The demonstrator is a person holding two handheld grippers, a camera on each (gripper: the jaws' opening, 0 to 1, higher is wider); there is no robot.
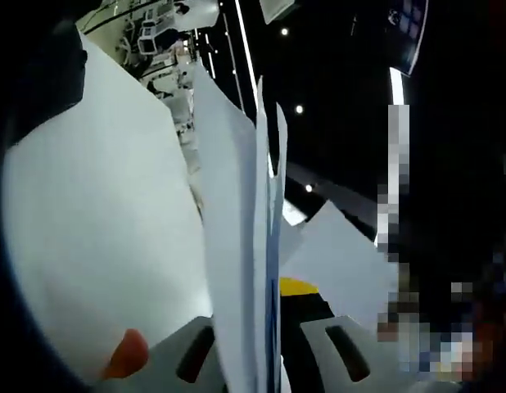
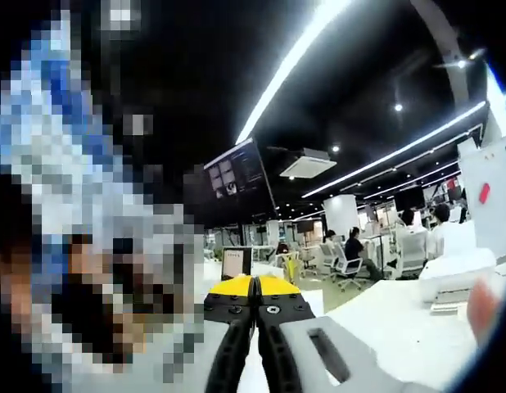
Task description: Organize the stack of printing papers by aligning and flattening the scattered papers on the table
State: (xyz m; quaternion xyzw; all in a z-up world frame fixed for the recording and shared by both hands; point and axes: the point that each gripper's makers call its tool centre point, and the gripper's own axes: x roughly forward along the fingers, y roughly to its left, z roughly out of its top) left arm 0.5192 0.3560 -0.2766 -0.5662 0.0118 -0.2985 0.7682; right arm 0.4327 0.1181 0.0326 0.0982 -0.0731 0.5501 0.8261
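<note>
Several papers (image 1: 237,246) stand edge-up, clamped in the left gripper (image 1: 273,344); right gripper (image 2: 255,296) jaws closed, empty.

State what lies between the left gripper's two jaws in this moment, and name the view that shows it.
The left gripper view shows several sheets of white paper, held upright edge-on, running up between the jaws of the left gripper.

Papers (image 1: 237,246) upright between left gripper (image 1: 273,344) jaws
</note>
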